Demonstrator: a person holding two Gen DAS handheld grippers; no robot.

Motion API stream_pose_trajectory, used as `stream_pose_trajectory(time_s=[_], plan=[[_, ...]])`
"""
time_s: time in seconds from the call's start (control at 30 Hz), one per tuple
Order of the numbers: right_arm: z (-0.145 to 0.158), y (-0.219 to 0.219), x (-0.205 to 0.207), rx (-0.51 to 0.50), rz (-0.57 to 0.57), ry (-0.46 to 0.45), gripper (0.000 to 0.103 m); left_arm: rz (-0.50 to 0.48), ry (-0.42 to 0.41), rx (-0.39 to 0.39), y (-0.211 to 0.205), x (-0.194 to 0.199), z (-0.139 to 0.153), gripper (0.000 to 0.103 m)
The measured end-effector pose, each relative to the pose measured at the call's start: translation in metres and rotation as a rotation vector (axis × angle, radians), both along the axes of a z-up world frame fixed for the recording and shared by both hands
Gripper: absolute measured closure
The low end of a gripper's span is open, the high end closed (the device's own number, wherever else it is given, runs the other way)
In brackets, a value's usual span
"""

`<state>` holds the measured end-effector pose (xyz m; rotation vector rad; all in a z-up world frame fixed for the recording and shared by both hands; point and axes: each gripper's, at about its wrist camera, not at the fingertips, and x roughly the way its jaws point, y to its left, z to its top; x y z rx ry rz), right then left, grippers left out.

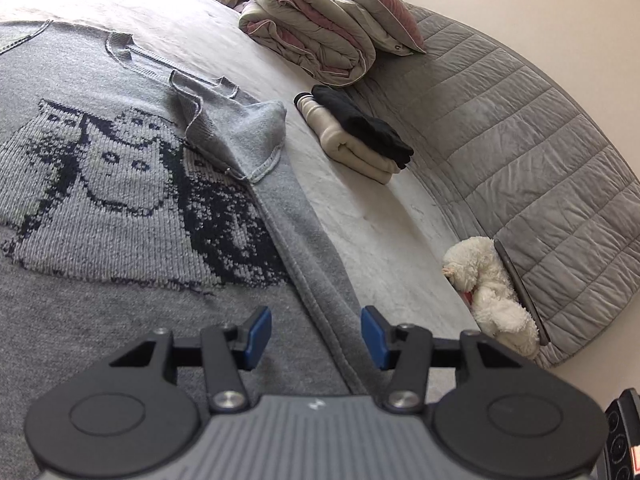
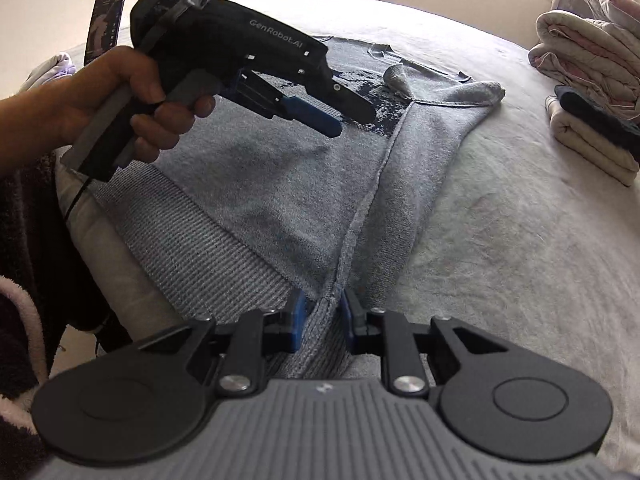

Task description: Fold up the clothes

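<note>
A grey knit sweater, turned inside out with a dark cat pattern showing, lies spread on the bed; one sleeve is folded in over the chest. My left gripper is open, hovering over the sweater's side seam, with nothing pinched between its blue pads. The right wrist view shows the same gripper held in a person's hand above the sweater. My right gripper is shut on the sweater's lower corner, where the side seam meets the ribbed hem.
A rolled duvet and a pillow sit at the bed's far end. A folded cream and black clothes stack lies beside the sweater. A white plush toy leans on the grey quilted headboard. A phone stands upright behind the hand.
</note>
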<state>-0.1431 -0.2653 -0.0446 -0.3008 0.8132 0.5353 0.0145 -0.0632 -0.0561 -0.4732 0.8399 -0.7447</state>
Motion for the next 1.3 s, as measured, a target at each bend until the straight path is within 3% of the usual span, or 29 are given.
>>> stream_pose_trajectory(time_s=[0.1, 0.37, 0.4, 0.47, 0.5, 0.53, 0.63, 0.77, 0.87, 0.93, 1.1, 1.2, 1.3], plan=[[0.007, -0.005, 0.003, 0.036, -0.012, 0.008, 0.098, 0.052, 0.027, -0.020, -0.009, 0.011, -0.003, 0.053], [0.037, -0.028, 0.011, 0.316, -0.016, 0.056, 0.098, 0.200, 0.088, -0.116, -0.015, 0.028, -0.016, 0.053], [0.038, -0.028, 0.013, 0.324, -0.015, 0.061, 0.098, 0.214, 0.098, -0.129, -0.014, 0.029, -0.017, 0.055], [0.039, -0.026, 0.015, 0.339, -0.013, 0.071, 0.098, 0.229, 0.090, -0.136, -0.013, 0.031, -0.016, 0.078], [0.039, -0.024, 0.016, 0.341, -0.009, 0.079, 0.098, 0.236, 0.070, -0.119, -0.013, 0.030, -0.013, 0.097], [0.038, -0.021, 0.016, 0.345, -0.005, 0.088, 0.098, 0.245, 0.038, -0.097, -0.013, 0.028, -0.010, 0.103], [0.035, -0.013, 0.019, 0.364, 0.017, 0.118, 0.098, 0.247, -0.030, -0.080, -0.010, 0.023, -0.003, 0.103], [0.032, -0.001, 0.023, 0.357, 0.053, 0.144, 0.098, 0.241, -0.050, -0.034, -0.006, 0.024, 0.000, 0.103], [0.026, 0.007, 0.027, 0.310, 0.066, 0.170, 0.098, 0.252, -0.016, 0.014, -0.006, 0.032, -0.002, 0.090], [0.019, 0.014, 0.031, 0.258, 0.071, 0.199, 0.097, 0.300, -0.020, 0.025, -0.004, 0.038, -0.003, 0.049], [0.012, 0.024, 0.035, 0.202, 0.143, 0.269, 0.082, 0.392, -0.084, 0.077, -0.003, 0.058, 0.003, 0.043], [0.021, 0.015, 0.044, 0.288, 0.143, 0.277, 0.059, 0.406, -0.150, 0.142, -0.007, 0.070, 0.006, 0.042], [0.031, 0.005, 0.059, 0.363, 0.096, 0.258, 0.058, 0.394, -0.204, 0.169, -0.008, 0.083, 0.005, 0.042]])
